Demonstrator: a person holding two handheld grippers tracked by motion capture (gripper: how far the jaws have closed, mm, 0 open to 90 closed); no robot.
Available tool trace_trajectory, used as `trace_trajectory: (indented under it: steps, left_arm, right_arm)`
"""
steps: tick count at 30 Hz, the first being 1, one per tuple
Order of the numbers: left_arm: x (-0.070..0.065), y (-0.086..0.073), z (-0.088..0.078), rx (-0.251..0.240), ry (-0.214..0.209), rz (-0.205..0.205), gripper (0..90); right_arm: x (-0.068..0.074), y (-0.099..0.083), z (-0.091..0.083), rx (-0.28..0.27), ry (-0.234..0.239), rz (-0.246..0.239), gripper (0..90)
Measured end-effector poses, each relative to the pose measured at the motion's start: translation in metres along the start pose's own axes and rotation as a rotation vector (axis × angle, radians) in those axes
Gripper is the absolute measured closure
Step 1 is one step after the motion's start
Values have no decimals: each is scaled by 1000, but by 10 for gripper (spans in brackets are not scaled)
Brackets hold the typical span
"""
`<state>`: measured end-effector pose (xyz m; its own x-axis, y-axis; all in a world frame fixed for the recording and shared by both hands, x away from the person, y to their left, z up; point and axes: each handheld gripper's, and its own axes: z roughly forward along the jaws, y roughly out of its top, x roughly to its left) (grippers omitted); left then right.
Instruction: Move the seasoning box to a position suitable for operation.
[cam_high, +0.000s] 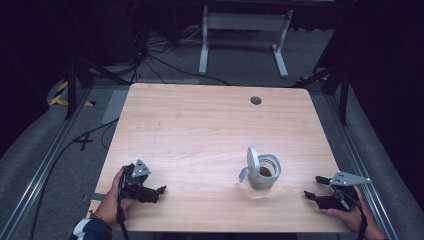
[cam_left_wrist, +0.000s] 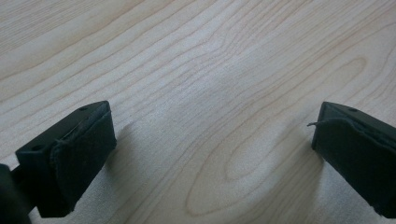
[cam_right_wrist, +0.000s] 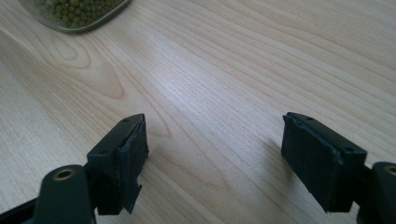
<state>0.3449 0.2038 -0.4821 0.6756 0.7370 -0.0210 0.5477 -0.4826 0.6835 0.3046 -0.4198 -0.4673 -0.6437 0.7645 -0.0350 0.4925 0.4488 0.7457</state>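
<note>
Here, jar (cam_high: 263, 172) between both hand-held grippers, nearer right one (cam_high: 317, 187); both spread wide, empty.

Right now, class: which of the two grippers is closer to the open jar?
The right gripper. It sits nearer the jar, whose green contents show in its own view; the left gripper lies farther off.
</note>
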Motion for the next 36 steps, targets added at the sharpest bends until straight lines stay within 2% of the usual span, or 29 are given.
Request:
trace_trajectory:
  steps: [3,4,5,7,15,16,17,18,19,20,21,22,24,25,27,28,31,33,36]
  left_arm:
    - [-1,-1,-1,-2,9,5,3]
    - [-2,-1,-1,-4,8,-11,5]
    - [-1,-2,-2,-11,19,14,10]
    - [-3,-3,-3,-15,8,-7,38]
    - [2,-1,-6,-1,-26,40,57]
    - [2,-1,-6,-32,-26,39,142]
    - [2,-1,-9,-47,-20,38,295]
    - [2,-1,-9,-40,-11,42,391]
    - [2,0,-10,-38,-29,48,408]
    - [2,0,-10,-38,-29,48,564]
    - [1,0,-11,-41,-20,55,564]
    - [0,1,-12,-30,-12,57,608]
    - [-1,3,-15,-37,-19,89,728]
    - [-3,4,-16,-38,-18,92,767]
    - [-5,5,-20,-59,-24,109,854]
    - [-6,8,-23,-82,-14,134,896]
    - [-10,13,-25,-100,-39,137,900]
    - [-11,16,-26,-99,-52,156,900]
    - [-13,19,-27,-101,-60,156,900]
  right_arm:
    - [0,0,0,1,0,4,229]
    - [0,0,0,2,0,4,229]
    - [0,0,0,1,0,4,229]
    - [0,0,0,1,0,4,229]
    - [0,0,0,1,0,4,229]
    - [0,0,0,1,0,4,229]
    - [0,0,-1,2,0,5,229]
    - [0,0,-1,1,-1,4,229]
    - [0,0,-1,2,0,5,229]
    - [0,0,-1,2,0,5,229]
    - [0,0,-1,2,0,5,229]
    - [0,0,-1,2,0,5,228]
    - [0,0,-1,2,0,5,229]
    - [0,0,-1,2,0,5,228]
    - [0,0,-1,2,0,4,229]
    - [0,0,-1,2,0,5,229]
    - [0,0,-1,2,0,5,229]
    - [0,0,-1,2,0,5,229]
    - [0,0,-1,2,0,5,229]
